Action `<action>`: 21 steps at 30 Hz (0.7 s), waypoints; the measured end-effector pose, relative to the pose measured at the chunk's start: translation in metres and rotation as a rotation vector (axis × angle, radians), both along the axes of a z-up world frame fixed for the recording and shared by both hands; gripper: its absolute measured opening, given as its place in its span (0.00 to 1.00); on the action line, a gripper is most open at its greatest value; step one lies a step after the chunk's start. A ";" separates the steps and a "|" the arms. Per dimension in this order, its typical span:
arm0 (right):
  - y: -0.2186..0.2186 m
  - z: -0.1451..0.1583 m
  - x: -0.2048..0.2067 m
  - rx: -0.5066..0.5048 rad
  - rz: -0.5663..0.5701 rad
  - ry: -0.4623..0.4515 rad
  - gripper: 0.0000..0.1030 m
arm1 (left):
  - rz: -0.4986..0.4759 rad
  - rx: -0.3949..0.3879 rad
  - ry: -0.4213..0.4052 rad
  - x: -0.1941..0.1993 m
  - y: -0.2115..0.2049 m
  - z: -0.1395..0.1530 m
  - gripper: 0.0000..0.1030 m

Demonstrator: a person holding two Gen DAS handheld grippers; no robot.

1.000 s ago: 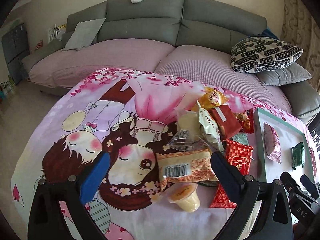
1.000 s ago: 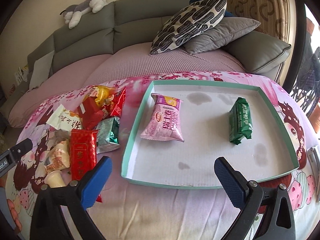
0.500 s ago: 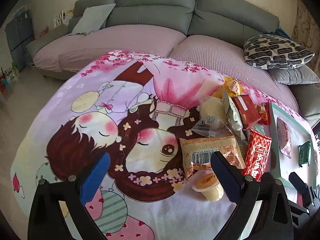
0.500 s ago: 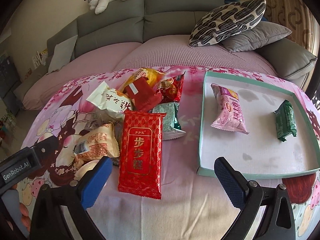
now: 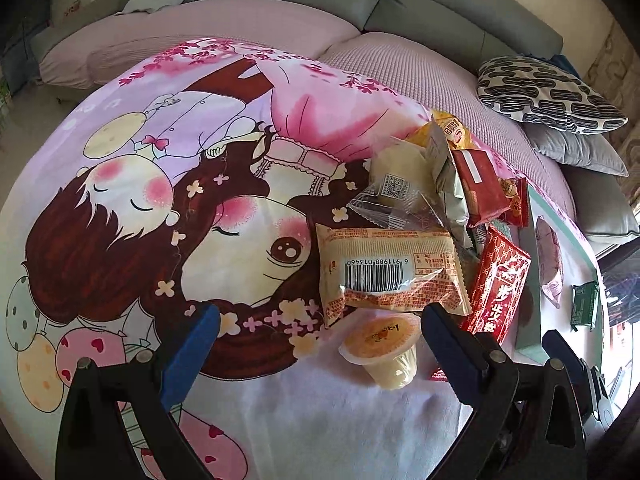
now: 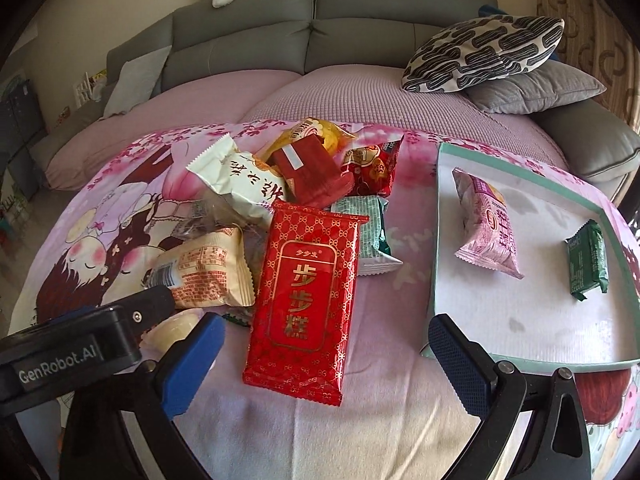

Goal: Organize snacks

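A heap of snack packets [image 6: 296, 184] lies on the tabletop [image 6: 384, 420], with a tray [image 6: 436, 240] to its right and a sofa [image 6: 360, 12] behind both. At the heap's near edge a long flat packet [image 6: 304, 300] lies lengthwise, a barcoded packet [image 5: 388, 272] to its left and a jelly cup [image 5: 380, 348] in front of that one. In the tray, a puffed packet [image 6: 488, 224] lies left of a small packet [image 6: 588, 264], apart from it.
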State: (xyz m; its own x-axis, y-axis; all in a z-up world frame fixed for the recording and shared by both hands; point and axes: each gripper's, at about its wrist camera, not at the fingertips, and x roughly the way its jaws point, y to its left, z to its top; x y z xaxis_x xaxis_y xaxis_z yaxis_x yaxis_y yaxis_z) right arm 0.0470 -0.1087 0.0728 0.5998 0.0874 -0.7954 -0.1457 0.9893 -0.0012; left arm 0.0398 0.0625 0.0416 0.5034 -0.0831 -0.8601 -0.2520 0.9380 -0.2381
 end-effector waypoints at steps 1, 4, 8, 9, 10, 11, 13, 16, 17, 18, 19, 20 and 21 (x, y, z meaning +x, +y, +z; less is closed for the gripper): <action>0.001 0.000 0.000 -0.008 0.004 -0.004 1.00 | -0.005 -0.003 0.001 0.000 -0.001 -0.001 0.97; 0.005 -0.002 0.000 -0.026 0.009 -0.006 0.97 | -0.022 -0.011 0.004 0.002 -0.005 -0.001 0.97; 0.008 -0.003 -0.001 -0.032 0.021 -0.008 0.93 | -0.043 -0.037 0.003 0.002 -0.008 -0.002 0.97; 0.009 -0.003 -0.001 -0.036 0.024 -0.011 0.92 | -0.046 -0.044 0.004 0.002 -0.009 -0.002 0.97; 0.011 -0.004 -0.001 -0.041 0.027 -0.012 0.91 | -0.046 -0.052 0.009 0.003 -0.009 -0.003 0.96; 0.012 -0.005 0.000 -0.044 0.030 -0.009 0.91 | -0.045 -0.060 0.014 0.003 -0.010 -0.004 0.96; 0.013 -0.008 0.001 -0.043 0.037 0.001 0.88 | -0.048 -0.076 0.021 0.003 -0.010 -0.006 0.94; 0.013 -0.012 0.004 -0.050 0.039 0.015 0.85 | -0.054 -0.093 0.022 0.004 -0.011 -0.007 0.89; 0.013 -0.014 0.005 -0.048 0.039 0.020 0.85 | -0.053 -0.097 0.025 0.004 -0.011 -0.008 0.89; 0.013 -0.015 0.006 -0.046 0.040 0.026 0.84 | -0.052 -0.099 0.028 0.003 -0.011 -0.009 0.89; 0.012 -0.017 0.007 -0.045 0.039 0.032 0.84 | -0.050 -0.102 0.032 0.004 -0.011 -0.010 0.89; 0.011 -0.018 0.007 -0.042 0.036 0.037 0.82 | -0.047 -0.107 0.036 0.004 -0.011 -0.011 0.89; 0.010 -0.018 0.008 -0.039 0.033 0.041 0.80 | -0.043 -0.115 0.039 0.005 -0.011 -0.012 0.89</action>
State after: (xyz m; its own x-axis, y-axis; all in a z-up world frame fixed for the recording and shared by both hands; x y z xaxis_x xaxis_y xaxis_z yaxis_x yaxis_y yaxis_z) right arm 0.0551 -0.0990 0.0544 0.5636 0.0755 -0.8226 -0.1791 0.9833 -0.0325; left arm 0.0448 0.0518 0.0299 0.4637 -0.2036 -0.8623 -0.2227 0.9152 -0.3359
